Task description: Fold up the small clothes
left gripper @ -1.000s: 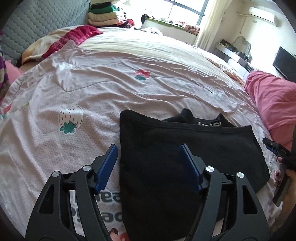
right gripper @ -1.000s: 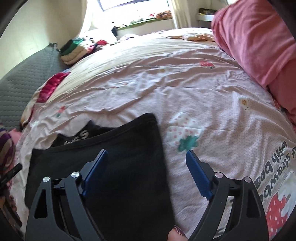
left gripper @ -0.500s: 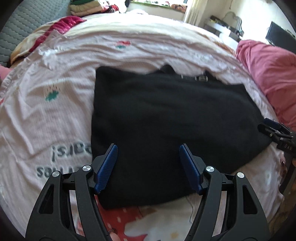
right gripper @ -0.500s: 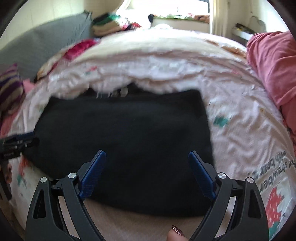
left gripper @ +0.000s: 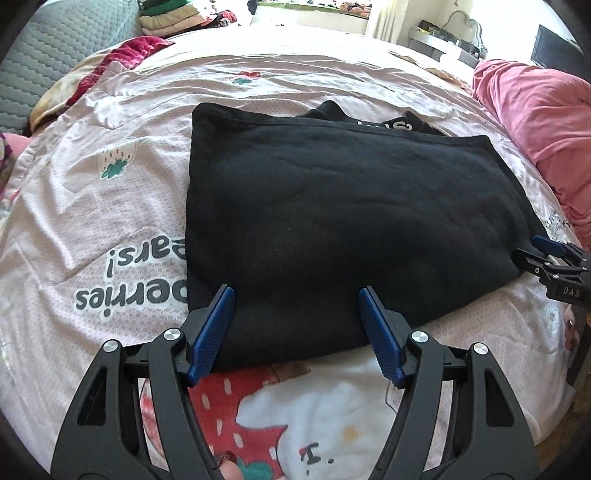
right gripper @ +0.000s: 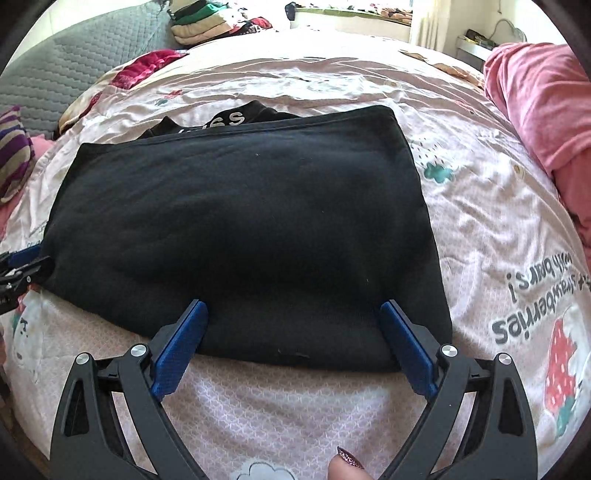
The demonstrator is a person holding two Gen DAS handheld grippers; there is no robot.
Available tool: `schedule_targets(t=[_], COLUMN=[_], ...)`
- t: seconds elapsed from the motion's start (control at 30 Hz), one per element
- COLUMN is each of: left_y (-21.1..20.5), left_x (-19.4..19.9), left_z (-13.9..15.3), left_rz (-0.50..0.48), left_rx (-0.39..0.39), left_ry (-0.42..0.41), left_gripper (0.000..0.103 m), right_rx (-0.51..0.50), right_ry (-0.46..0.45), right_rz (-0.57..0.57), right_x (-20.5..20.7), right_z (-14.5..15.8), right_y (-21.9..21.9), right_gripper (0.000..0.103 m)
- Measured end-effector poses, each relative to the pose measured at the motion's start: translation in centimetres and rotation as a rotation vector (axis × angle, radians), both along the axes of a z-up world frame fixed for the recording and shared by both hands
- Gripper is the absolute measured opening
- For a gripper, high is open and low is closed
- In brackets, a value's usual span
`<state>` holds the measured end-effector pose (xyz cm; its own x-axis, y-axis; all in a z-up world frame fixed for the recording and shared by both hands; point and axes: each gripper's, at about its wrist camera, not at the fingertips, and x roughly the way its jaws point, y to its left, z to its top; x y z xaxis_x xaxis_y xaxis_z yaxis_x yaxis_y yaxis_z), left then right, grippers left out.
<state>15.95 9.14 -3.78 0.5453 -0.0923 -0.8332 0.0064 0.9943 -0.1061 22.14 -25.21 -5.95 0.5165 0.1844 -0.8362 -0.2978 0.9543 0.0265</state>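
Note:
A black garment (left gripper: pixel 332 221) lies folded flat on the pink strawberry-print bedsheet (left gripper: pixel 92 221), with a strip of white lettering showing at its far edge. My left gripper (left gripper: pixel 295 295) is open above the garment's near edge at its left end, and the pads do not press the cloth. In the right wrist view the same garment (right gripper: pixel 240 221) fills the middle. My right gripper (right gripper: pixel 293 306) hovers over the near edge at the right end, its jaws opening wide over the cloth without gripping it. Each gripper shows at the side of the other's view: the right gripper (left gripper: pixel 546 258) and the left gripper (right gripper: pixel 22 266).
A pink blanket (left gripper: pixel 535 122) is bunched along the right side of the bed. Folded clothes (right gripper: pixel 207 27) are stacked at the far end, beside a grey quilted headboard (right gripper: pixel 74 62). A red cloth (left gripper: pixel 122 55) and a striped pillow (right gripper: pixel 11 155) lie at the left.
Both grippers swung in and came down toward the garment's near edge, so it now sits centred in each view. The right gripper's jaws stand wider than before.

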Motion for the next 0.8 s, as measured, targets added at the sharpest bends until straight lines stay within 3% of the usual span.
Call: schedule_targets(t=[0.57,0.8], left_y=[-0.4,0.3], left_x=[-1.0,-1.3], left_z=[1.5,2.7], left_rz=[-0.029,-0.019], left_rx=[-0.012,-0.084], left_ry=[-0.009,-0.024], left_gripper=[0.071,0.084], right_rx=[0.103,0.133], right_ry=[-0.023,-0.043], right_rz=[-0.022,-0.005], right_x=[-1.3,-1.6], right_z=[2.4,2.9], right_y=[-0.5,0.0], right_gripper=[0.095,0.098])
